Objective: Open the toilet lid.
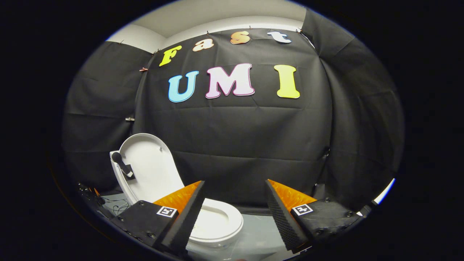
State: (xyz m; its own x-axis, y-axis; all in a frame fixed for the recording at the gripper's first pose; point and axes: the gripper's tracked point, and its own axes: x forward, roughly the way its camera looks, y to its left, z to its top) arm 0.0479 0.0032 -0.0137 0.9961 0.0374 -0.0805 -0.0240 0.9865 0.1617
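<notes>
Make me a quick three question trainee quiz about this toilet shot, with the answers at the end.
1. True or false: the toilet lid stands raised.
2. The claw is: A open, holding nothing; B shut on the lid; C shut on the seat.
3. Fill in: the seat lies just beyond the ____ finger.

Key: 1 true. 2 A. 3 left.

The claw (235,214) is spread wide with nothing between its fingers, and the gap opens onto bare floor (261,232) and the booth wall. The raised lid (150,170) and the seat (217,221) block the left side, just beyond the left finger (188,214).
</notes>
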